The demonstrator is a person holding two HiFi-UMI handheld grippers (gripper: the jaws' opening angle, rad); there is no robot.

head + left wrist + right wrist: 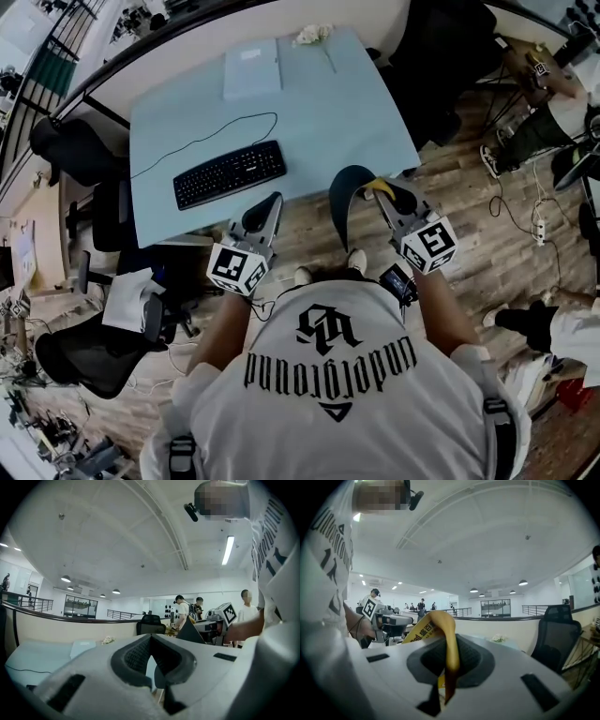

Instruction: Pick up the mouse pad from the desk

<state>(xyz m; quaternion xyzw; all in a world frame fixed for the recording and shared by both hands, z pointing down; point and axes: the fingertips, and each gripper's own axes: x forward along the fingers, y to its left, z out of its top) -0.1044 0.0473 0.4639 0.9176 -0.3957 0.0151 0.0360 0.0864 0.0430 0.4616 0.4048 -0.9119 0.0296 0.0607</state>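
1. Pad (349,192), curled, hangs just past the surface's (328,112) near right corner, pinched in the right gripper (382,195)
2. Jaws of the left gripper (270,202) are pressed together, empty, off the near edge by the keyboard (230,173)

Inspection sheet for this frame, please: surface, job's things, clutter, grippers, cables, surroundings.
Surface: light blue desk, at the edge of a wooden floor.
Job's things: mouse pad, off the desk, bent, one side dark and the other yellow.
Clutter: black keyboard; pale flat pad; small white bunch.
Grippers: right gripper shut on the mouse pad; left gripper shut, empty.
Cables: keyboard cable on the desk; power strip on the floor.
Surroundings: office chair; other people nearby.
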